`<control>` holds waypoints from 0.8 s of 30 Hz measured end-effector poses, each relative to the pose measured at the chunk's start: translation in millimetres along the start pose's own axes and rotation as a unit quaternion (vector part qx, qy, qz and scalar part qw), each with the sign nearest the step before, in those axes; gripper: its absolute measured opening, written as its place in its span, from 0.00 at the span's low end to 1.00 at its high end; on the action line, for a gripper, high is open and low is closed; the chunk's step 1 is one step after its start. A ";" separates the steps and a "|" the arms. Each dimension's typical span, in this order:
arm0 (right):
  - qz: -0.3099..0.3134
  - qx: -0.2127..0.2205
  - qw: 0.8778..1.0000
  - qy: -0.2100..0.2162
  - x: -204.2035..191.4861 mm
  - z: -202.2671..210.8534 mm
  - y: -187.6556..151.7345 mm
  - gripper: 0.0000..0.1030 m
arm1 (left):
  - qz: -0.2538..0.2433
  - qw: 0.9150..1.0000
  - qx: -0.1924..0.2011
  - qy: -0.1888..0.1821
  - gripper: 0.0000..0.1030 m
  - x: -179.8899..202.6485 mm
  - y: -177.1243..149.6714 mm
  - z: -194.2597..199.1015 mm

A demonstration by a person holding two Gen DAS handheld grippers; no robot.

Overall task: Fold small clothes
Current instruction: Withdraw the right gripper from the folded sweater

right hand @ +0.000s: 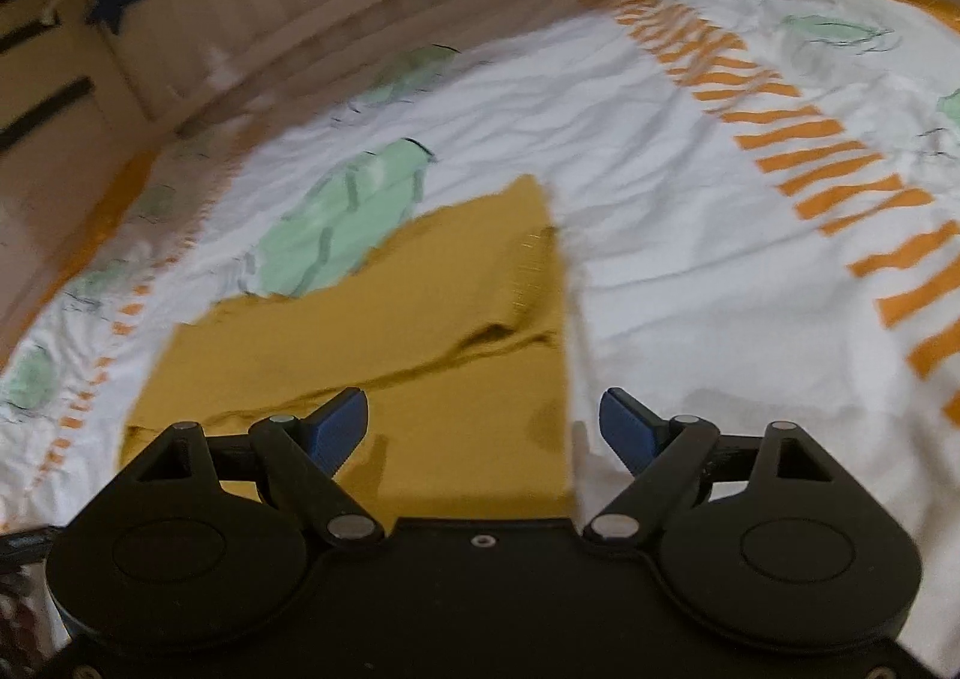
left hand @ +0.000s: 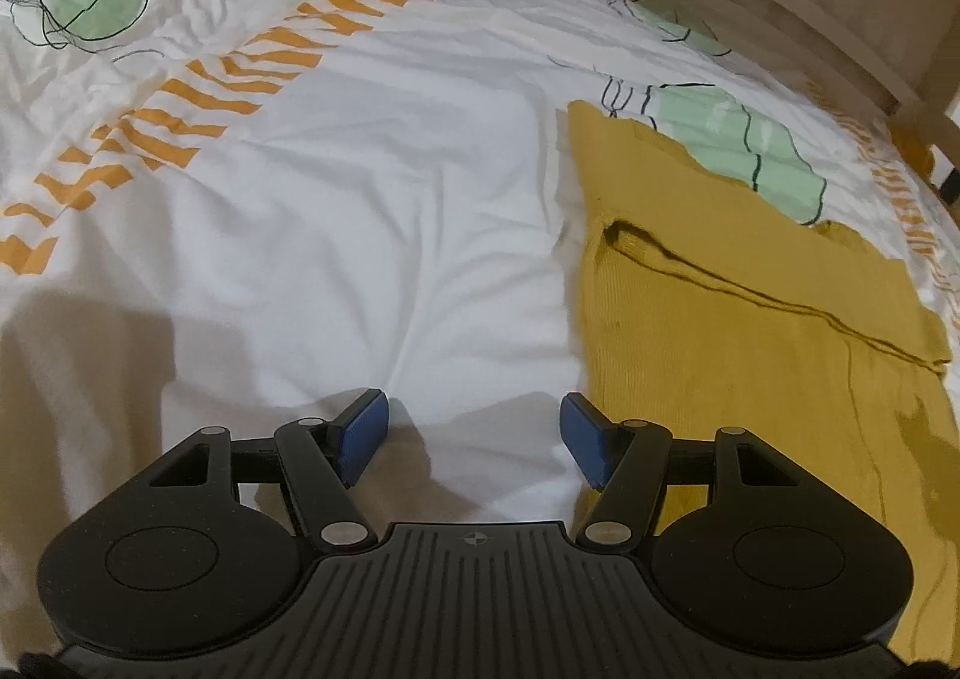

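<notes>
A mustard ribbed garment (left hand: 750, 331) is laid flat near the duvet's (left hand: 360, 199) railed edge, with one layer seemingly folded over. Wide bare duvet lies beside it. The left gripper (left hand: 474, 439) and right gripper (right hand: 483, 430) are held spread, gripping nothing.

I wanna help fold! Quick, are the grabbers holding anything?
Left gripper: open, holding nothing.
Right gripper: open, holding nothing, above the cloth.
</notes>
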State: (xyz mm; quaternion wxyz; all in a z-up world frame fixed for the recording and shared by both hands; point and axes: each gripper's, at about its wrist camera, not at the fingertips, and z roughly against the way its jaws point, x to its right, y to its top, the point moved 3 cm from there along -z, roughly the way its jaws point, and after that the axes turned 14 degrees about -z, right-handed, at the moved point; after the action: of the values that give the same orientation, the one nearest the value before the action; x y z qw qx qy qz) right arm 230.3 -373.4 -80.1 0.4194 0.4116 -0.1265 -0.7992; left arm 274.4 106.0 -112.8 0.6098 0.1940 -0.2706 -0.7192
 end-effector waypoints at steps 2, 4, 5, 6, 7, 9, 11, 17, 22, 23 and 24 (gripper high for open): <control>-0.006 -0.001 1.000 0.025 -4.8 -7.3 2.1 0.83 | 0.002 1.000 0.005 0.000 0.63 0.4 -0.8 -2.0; -0.013 -0.004 0.999 0.048 -10.0 -15.3 2.6 0.83 | 0.003 1.000 0.011 -0.003 0.68 1.5 -1.3 -3.9; -0.016 -0.007 0.998 0.056 -12.7 -19.5 2.2 0.83 | 0.002 1.000 0.013 -0.003 0.69 1.7 -1.4 -4.0; -0.018 -0.010 0.998 0.063 -15.8 -26.3 2.7 0.83 | 0.000 1.000 0.014 -0.002 0.71 2.1 -1.4 -4.5; -0.019 -0.013 0.997 0.067 -18.6 -32.0 2.6 0.83 | 0.000 1.000 0.015 -0.004 0.73 2.4 -1.2 -4.8; -0.015 -0.017 0.997 0.072 -24.4 -43.4 2.4 0.83 | 0.003 1.000 0.016 -0.006 0.75 3.1 -0.7 -5.5; -0.012 -0.020 0.997 0.072 -28.1 -54.0 3.3 0.83 | 0.004 1.000 0.016 -0.005 0.76 3.6 -0.5 -5.5; -0.008 0.050 0.999 0.021 -29.4 -56.2 17.9 0.83 | 0.012 1.000 0.014 -0.004 0.78 2.9 0.7 -6.1; -0.024 0.076 0.997 -0.012 -20.2 -34.5 14.2 0.83 | 0.013 1.000 0.013 -0.003 0.79 3.0 1.6 -7.4; -0.023 0.074 0.997 -0.014 -17.8 -29.4 11.5 0.84 | 0.012 1.000 0.013 -0.003 0.79 2.9 1.4 -7.4; -0.026 0.069 0.997 -0.013 -15.7 -23.6 9.3 0.84 | 0.011 1.000 0.014 -0.004 0.79 2.8 1.2 -7.2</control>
State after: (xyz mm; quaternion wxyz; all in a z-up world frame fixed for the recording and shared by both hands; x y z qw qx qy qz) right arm 258.4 -363.7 -81.2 0.3676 0.4321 -0.1763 -0.8044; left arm 279.2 102.0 -117.5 0.6138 0.1968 -0.2853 -0.7093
